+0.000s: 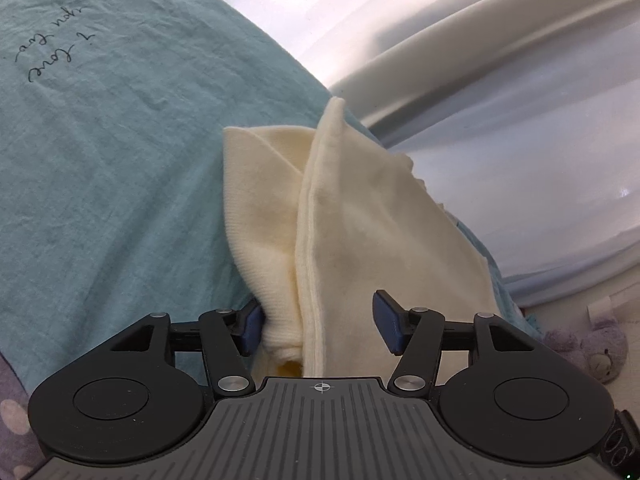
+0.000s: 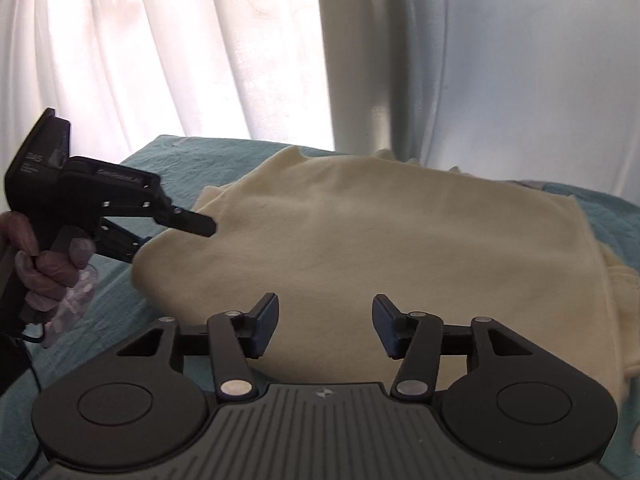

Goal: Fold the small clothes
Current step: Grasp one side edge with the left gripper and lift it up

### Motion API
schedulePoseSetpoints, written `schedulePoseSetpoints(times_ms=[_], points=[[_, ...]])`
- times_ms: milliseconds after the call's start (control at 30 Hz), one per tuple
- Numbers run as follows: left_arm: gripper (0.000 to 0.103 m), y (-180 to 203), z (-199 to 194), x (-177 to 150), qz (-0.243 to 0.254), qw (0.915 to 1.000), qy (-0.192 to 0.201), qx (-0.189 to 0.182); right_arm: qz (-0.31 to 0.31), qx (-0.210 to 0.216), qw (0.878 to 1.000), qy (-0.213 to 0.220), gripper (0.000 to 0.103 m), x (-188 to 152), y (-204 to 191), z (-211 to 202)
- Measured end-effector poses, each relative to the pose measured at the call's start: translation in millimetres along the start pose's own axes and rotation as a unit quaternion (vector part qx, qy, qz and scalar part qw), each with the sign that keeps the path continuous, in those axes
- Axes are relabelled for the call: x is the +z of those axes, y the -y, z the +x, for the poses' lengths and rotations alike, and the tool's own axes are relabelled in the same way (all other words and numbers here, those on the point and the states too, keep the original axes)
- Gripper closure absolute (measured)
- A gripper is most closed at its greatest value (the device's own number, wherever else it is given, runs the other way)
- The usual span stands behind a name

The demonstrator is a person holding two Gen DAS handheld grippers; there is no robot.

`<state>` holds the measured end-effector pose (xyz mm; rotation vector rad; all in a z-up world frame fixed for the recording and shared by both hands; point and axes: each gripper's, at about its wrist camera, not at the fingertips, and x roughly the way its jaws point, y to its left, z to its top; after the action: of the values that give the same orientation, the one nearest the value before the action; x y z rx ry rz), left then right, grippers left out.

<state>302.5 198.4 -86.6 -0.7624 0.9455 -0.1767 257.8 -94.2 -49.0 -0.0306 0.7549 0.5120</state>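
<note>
- A cream knit garment [image 2: 360,240] lies across the middle of the right wrist view, on a bed covered by a teal sheet [image 1: 100,160].
- The left gripper [image 1: 318,326] has its jaws spread wide, with a raised fold of the cloth between them, not pinched.
- The right gripper [image 2: 325,326] hovers over the garment's near edge, jaws wide apart and empty.
- Risk: with neither gripper clamped, the raised fold could slump and undo the crease.

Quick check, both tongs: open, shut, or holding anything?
Left tongs: open, fingers either side of the cream garment, not clamped.
Right tongs: open, empty, above the garment.
</note>
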Motion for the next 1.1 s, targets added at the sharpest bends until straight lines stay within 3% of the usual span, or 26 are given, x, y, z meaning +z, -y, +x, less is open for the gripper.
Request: schedulePoseSetpoints(times_ms=[67, 100, 233, 267, 300, 400, 467, 567, 667, 800, 1100], points=[[0.058, -4, 1, 1, -0.002, 1.0, 0.001, 0.006, -0.008, 0.009, 1.0, -0.011, 0.046, -2, -7, 7], [0.073, -5, 2, 2, -0.001, 0.9999, 0.001, 0.014, -0.02, 0.008, 1.0, -0.015, 0.043, -5, -13, 10], [0.077, -14, 2, 6, -0.023, 0.9997, -0.004, 0.003, -0.031, -0.007, 0.999, -0.027, 0.043, -9, -25, 19], [0.077, -14, 0, 5, -0.021, 0.9998, -0.004, 0.003, -0.03, -0.014, 0.999, -0.024, 0.049, -9, -26, 19], [0.078, -12, 0, 5, -0.016, 0.9999, -0.002, 0.004, -0.028, -0.018, 0.999, -0.022, 0.062, -8, -27, 19], [0.077, -10, -2, 2, 0.001, 1.0, 0.007, 0.001, -0.004, -0.029, 0.999, -0.018, 0.079, -4, -23, 22], [0.075, -10, 0, 1, 0.008, 0.9999, 0.007, 0.004, 0.006, -0.04, 0.999, -0.023, 0.083, -4, -20, 27], [0.07, -10, 2, 0, 0.003, 0.9999, 0.011, -0.006, 0.009, -0.043, 0.998, -0.036, 0.084, -8, -19, 35], [0.077, -9, 3, 3, 0.002, 0.9999, 0.01, 0.005, -0.003, -0.044, 0.998, -0.034, 0.084, -10, -22, 32], [0.08, -1, -7, 5, 0.001, 0.9997, 0.023, -0.006, 0.013, -0.045, 0.999, -0.014, 0.084, -12, -15, 9], [0.081, 93, -18, 8, 0.077, 0.9953, 0.05, -0.03, 0.069, -0.093, 0.993, 0.033, 0.084, -23, 24, -50]])
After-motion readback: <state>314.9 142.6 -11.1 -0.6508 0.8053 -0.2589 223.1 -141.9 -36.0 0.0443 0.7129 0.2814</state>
